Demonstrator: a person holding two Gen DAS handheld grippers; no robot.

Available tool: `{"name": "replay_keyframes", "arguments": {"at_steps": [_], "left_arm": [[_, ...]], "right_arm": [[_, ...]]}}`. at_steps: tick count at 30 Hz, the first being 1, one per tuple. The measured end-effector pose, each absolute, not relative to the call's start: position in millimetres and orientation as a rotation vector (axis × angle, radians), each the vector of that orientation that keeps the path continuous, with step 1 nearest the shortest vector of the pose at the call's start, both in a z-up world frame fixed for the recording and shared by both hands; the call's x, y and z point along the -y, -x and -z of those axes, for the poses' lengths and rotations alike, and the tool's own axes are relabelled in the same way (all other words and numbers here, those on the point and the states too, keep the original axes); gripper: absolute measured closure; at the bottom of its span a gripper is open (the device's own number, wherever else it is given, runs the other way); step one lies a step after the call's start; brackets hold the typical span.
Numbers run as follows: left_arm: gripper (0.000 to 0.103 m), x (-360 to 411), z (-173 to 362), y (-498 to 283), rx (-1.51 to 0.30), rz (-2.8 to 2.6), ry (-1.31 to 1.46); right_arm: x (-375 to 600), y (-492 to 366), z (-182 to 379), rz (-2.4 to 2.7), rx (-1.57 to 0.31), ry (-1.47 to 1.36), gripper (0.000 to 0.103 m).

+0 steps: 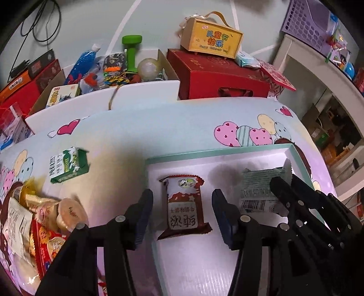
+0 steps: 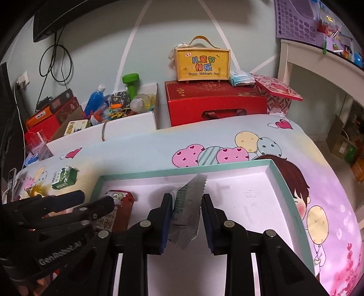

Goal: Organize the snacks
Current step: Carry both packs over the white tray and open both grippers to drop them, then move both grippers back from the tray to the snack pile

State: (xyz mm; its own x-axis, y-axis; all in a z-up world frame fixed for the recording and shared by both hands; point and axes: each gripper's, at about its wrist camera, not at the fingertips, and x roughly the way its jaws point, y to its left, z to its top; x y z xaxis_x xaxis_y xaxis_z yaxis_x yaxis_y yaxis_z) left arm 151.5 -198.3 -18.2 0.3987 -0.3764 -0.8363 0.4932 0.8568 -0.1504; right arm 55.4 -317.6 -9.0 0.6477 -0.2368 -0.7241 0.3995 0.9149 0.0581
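A brown-and-white snack packet (image 1: pixel 184 205) lies flat in the white, teal-rimmed tray (image 1: pixel 216 153). My left gripper (image 1: pixel 182 192) stands open astride the packet, with a gap at each pad. My right gripper (image 2: pixel 187 197) is shut on a grey-green packet (image 2: pixel 187 205), which it holds on edge over the tray (image 2: pixel 182 170). In the left wrist view that packet (image 1: pixel 257 189) shows at the tray's right end. A green-and-white packet (image 1: pixel 68 165) lies on the cartoon-print cloth left of the tray. Several more snacks (image 1: pixel 41 211) are heaped at the far left.
Behind the table stand a red gift box (image 2: pixel 216 107) with a yellow handled box (image 2: pixel 202 65) on top, and a cardboard box of toys with a green dumbbell (image 2: pixel 130 85). A white shelf (image 2: pixel 318 66) and a purple basket (image 2: pixel 293 20) are at the right.
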Motion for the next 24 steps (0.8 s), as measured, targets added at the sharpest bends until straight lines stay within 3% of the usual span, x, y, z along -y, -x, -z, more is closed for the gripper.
{"name": "replay_keyframes", "arguments": {"at_steps": [2,4,6,20,24], "left_arm": [[0.038,190,16,-149,-1.026,0.530,-0.118],[0.032,181,13,-146,-1.028,0.512,-0.107],[0.029,169,11,-141,-1.035,0.489,-0.092],[0.005,98,18,-104,-1.035,0.344,-0.036],[0.005,78,20,-95,-1.027,0.311,-0.025]], "right_arm": [[316,-52,7,0.369,-0.793,-0.215,0.072],[313,-49,7,0.375,-0.798,-0.207,0.065],[311,-45,6,0.380,-0.806,-0.203,0.052],[282,-6,3,0.368,-0.828,-0.177,0.000],[270,3,4,0.345,-0.833,-0.171,0.000]]}}
